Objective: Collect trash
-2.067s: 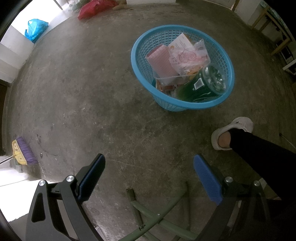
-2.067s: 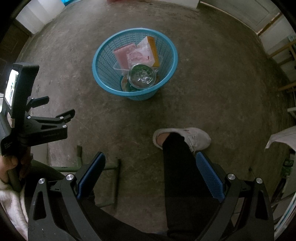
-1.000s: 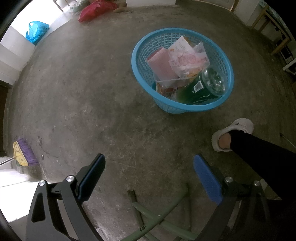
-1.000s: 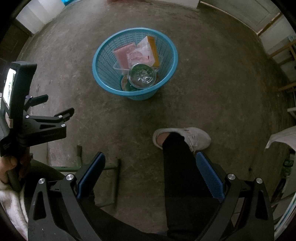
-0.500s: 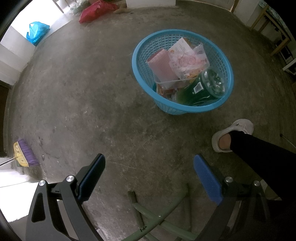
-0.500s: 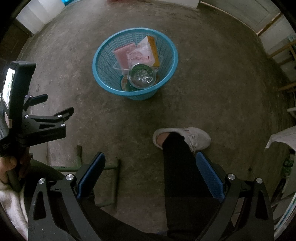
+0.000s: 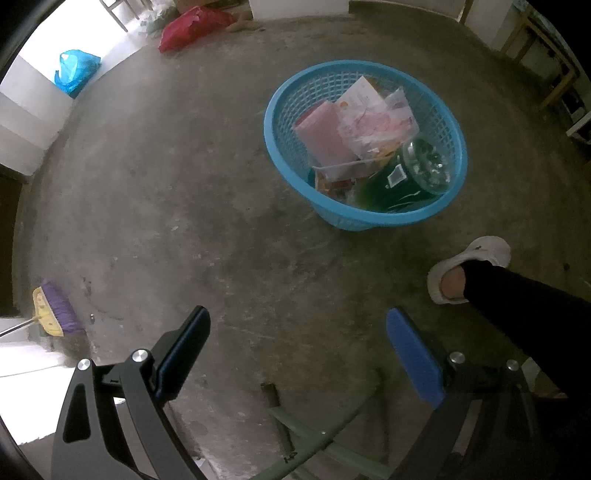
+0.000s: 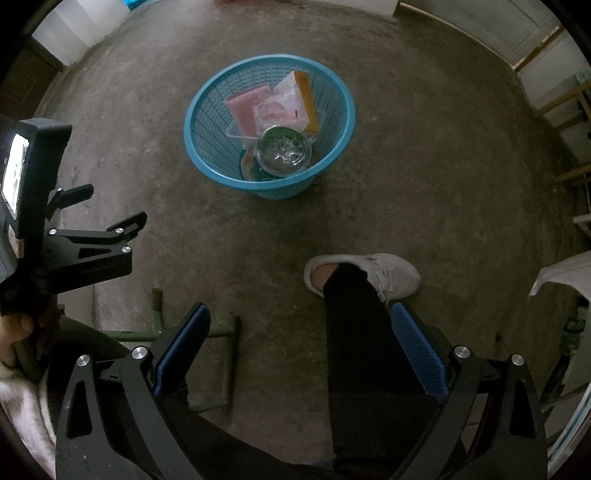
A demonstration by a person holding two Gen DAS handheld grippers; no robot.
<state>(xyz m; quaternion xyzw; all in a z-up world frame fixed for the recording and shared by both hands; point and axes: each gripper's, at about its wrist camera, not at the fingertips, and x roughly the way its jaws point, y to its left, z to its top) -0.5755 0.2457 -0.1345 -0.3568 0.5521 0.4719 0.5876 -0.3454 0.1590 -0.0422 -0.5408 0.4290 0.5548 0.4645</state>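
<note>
A blue plastic basket (image 7: 280, 147) stands on the concrete floor; it also shows in the right wrist view (image 8: 207, 155). It holds a pink packet (image 7: 323, 136), a white printed wrapper (image 7: 369, 118), a green bottle (image 7: 410, 177) and other scraps. My left gripper (image 7: 297, 350) is open and empty, held above the floor well short of the basket. My right gripper (image 8: 299, 347) is open and empty, above the person's leg. The left gripper's body (image 8: 88, 251) shows at the left of the right wrist view.
A person's leg in black with a white shoe (image 7: 476, 262) stands right of the basket. A green metal frame (image 7: 314, 435) lies below the grippers. A purple and yellow broom (image 7: 55, 314) is at the left. A blue bag (image 7: 75, 70) and a red bag (image 7: 188, 26) lie far back.
The left wrist view has drifted slightly, so the basket sits a little lower in it. Both grippers stay open and empty. The right wrist view is nearly unchanged.
</note>
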